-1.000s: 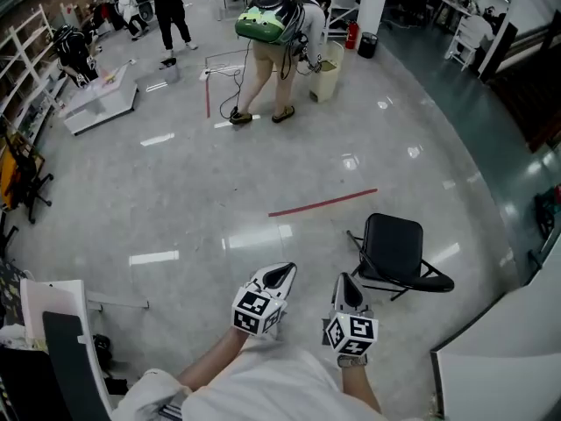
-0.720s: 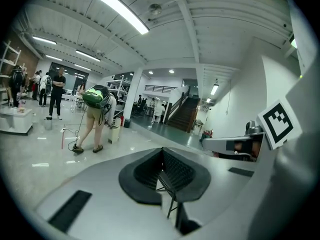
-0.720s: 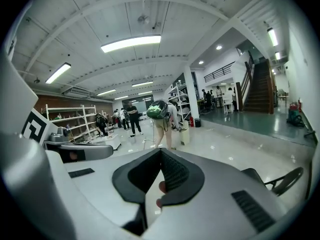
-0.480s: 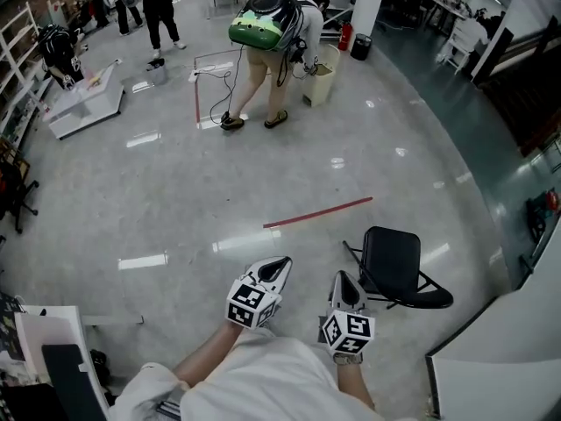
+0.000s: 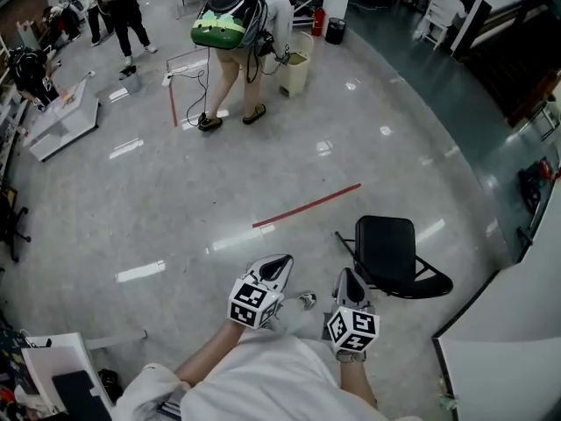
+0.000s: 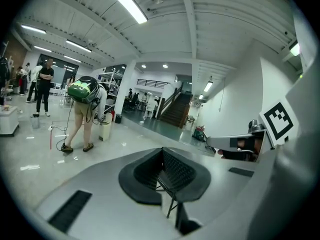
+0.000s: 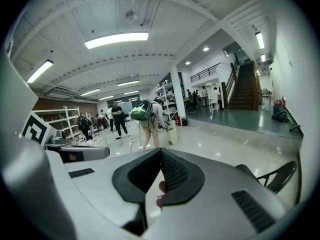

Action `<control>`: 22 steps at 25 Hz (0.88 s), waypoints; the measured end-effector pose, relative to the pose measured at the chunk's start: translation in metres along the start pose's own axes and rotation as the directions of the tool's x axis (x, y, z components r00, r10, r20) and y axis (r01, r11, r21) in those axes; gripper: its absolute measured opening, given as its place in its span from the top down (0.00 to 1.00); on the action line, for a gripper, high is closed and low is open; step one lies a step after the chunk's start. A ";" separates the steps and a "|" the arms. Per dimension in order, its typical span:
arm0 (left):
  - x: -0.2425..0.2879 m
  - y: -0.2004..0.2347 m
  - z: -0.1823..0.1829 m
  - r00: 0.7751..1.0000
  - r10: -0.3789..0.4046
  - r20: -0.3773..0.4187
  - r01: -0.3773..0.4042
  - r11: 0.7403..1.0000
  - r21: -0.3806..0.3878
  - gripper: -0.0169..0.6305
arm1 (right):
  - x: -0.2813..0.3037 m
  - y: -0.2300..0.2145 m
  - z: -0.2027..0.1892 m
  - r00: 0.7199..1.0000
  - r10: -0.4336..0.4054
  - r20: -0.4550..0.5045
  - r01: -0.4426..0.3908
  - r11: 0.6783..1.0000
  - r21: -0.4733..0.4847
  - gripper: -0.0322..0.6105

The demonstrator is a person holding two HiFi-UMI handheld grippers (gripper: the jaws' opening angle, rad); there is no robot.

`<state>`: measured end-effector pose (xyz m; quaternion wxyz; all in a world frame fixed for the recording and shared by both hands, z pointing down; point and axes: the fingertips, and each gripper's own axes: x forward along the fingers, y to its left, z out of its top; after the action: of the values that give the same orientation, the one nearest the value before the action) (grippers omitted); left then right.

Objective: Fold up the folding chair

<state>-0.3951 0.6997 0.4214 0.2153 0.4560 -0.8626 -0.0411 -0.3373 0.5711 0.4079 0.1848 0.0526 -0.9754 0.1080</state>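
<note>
While the folding chair (image 5: 386, 246) stands open on the floor (image 5: 175, 191), the left tongs (image 5: 280, 263) and right tongs (image 5: 348, 277) hover near it, both squeezed shut, empty.

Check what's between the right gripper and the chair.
Only a short stretch of bare floor lies between the right gripper and the chair, as the head view shows.

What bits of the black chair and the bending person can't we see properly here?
- Folding chair, head view: the hinges and leg joints are too small, and some legs are hidden under its seat.
- Same chair, right gripper view: it is mostly hidden behind the right gripper.
- Bending person, head view: the hands are hidden behind their own body.
</note>
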 end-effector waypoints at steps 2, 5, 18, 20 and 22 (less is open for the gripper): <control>0.011 -0.003 0.000 1.000 -0.002 -0.018 0.002 1.000 0.011 0.96 | 0.009 -0.012 0.000 1.000 -0.011 -0.004 0.011 1.000 0.023 0.94; 0.025 -0.002 0.003 0.999 0.006 -0.040 -0.005 1.000 0.022 0.96 | 0.026 -0.027 0.005 1.000 -0.019 -0.006 0.019 0.998 0.063 0.94; 0.143 -0.003 0.062 0.997 -0.008 -0.074 0.015 0.996 0.084 0.96 | 0.090 -0.126 0.050 0.996 -0.085 0.005 0.083 0.985 0.150 0.95; 0.161 -0.008 0.072 0.997 -0.015 -0.071 0.022 0.996 0.092 0.96 | 0.097 -0.142 0.063 0.995 -0.097 0.020 0.093 0.984 0.151 0.95; 0.182 -0.012 0.077 0.998 -0.019 -0.065 0.025 0.995 0.097 0.96 | 0.106 -0.161 0.072 0.993 -0.110 0.036 0.103 0.984 0.144 0.95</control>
<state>-0.5069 0.5372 0.4097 0.2199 0.4764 -0.8512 0.0134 -0.4378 0.3914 0.4126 0.1646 0.1201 -0.9648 0.1661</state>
